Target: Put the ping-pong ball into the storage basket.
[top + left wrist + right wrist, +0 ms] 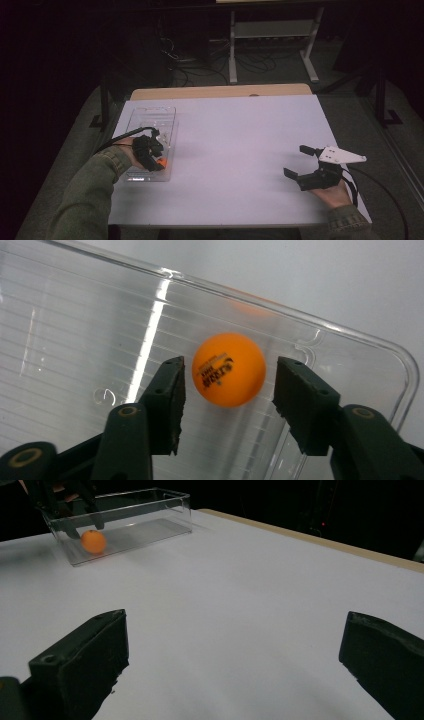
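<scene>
An orange ping-pong ball (pixel 229 369) lies on the floor of a clear plastic tray (pixel 75 330), near one of its corners. My left gripper (pixel 230 387) points down into the tray, one black pad on each side of the ball with a thin gap at both, so it is open. From above, the ball (pixel 161 162) sits at the near end of the tray (pixel 150 117) under the left gripper (pixel 155 156). My right gripper (pixel 295 160) rests on the white table at the right, wide open, with nothing between its jaws (pixel 235 650).
The white table top (pixel 240 135) stretches between the tray at the left and the right hand. A wooden strip (pixel 220 92) runs along its far edge. Beyond it stand a metal frame (pixel 272 45) and cables on a dark floor.
</scene>
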